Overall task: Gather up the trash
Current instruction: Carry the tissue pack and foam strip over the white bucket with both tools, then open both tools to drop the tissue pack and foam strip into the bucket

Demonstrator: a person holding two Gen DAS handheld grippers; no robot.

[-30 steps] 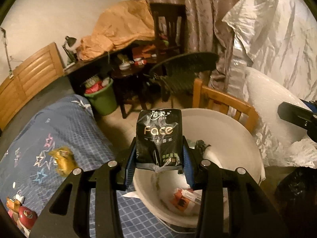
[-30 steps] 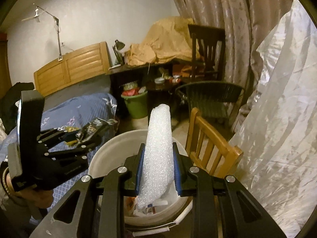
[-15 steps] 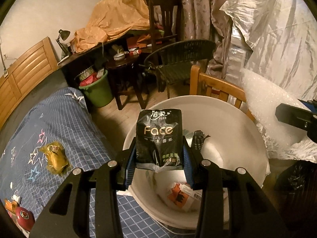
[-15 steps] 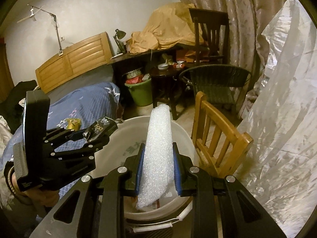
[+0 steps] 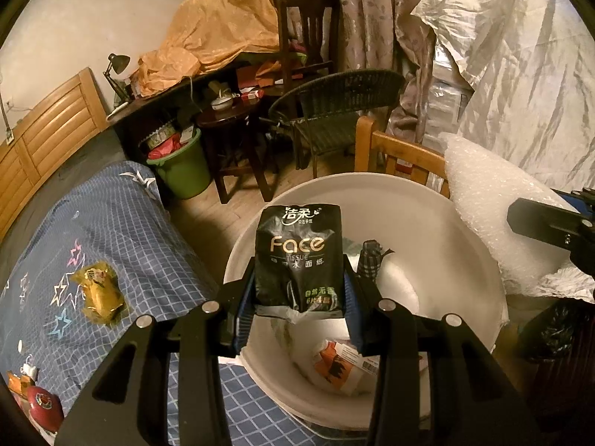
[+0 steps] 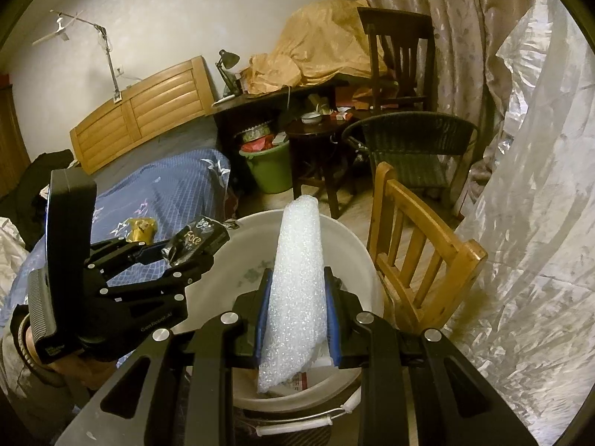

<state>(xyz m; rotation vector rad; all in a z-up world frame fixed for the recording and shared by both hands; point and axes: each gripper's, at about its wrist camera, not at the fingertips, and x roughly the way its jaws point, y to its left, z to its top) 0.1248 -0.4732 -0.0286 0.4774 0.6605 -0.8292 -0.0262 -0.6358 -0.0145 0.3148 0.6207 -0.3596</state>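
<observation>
Left gripper (image 5: 299, 290): jaws clamped on a black tissue pack (image 5: 298, 256), blue pads pressing both lower sides. Gap is only as wide as the pack. Pack stands upright between the fingers, "Face" print toward the camera, a bit of white tissue sticking out the bottom. It hangs over the near-left rim of the white bucket (image 5: 479, 260), not inside.

Right gripper (image 6: 296, 310): jaws pinched narrow on a roll of white bubble wrap (image 6: 297, 271). Pads bite in near the lower half; the roll sticks up and forward past the fingertips, its lower end hanging below the jaws. It sits over the bucket's near rim.

Right wrist view also shows the left gripper side-on, to the left of the bucket, pack tip just over the rim.

Bucket already holds scraps: an orange-and-white carton (image 5: 346, 364), a small checked item (image 5: 370, 260), some white plastic.

Yellow wrapper (image 5: 98, 295) lies on the blue checked bedspread (image 5: 122, 219), well left of the bucket, untouched. Wooden chair (image 6: 420, 238) stands just right of the bucket.
</observation>
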